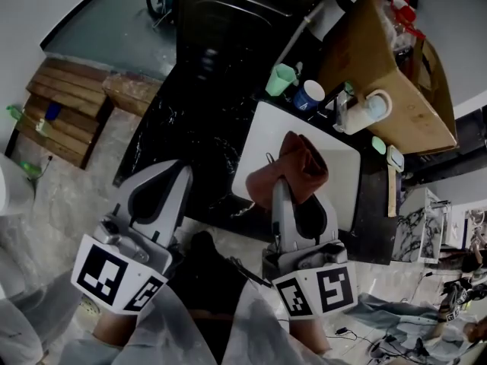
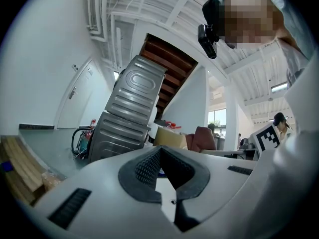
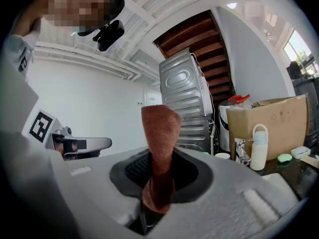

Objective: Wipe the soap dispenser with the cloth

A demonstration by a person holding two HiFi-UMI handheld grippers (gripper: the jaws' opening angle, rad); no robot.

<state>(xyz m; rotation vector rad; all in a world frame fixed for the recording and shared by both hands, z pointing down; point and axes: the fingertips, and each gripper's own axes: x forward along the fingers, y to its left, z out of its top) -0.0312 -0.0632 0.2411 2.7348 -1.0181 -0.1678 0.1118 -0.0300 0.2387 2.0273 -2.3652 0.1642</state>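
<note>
A white soap dispenser (image 1: 365, 111) with a loop handle stands on the dark counter beside the tap, to the far right of the white sink (image 1: 262, 128). In the right gripper view the dispenser (image 3: 259, 148) stands right of the jaws, well beyond them. My right gripper (image 1: 280, 185) is shut on a rust-brown cloth (image 1: 300, 166), which sticks up out of the jaws over the sink. The cloth (image 3: 159, 133) stands upright between that gripper's (image 3: 158, 183) dark pads. My left gripper (image 1: 183, 167) hovers over the black counter, left of the sink. Its (image 2: 162, 156) jaws are shut on nothing.
A green cup (image 1: 281, 80) and a blue-and-white cup (image 1: 310, 95) stand behind the sink. A cardboard box (image 1: 380, 59) sits at the back right, a grey washing machine (image 1: 236, 6) behind the counter. Wooden pallets (image 1: 65, 109) lie on the floor at left.
</note>
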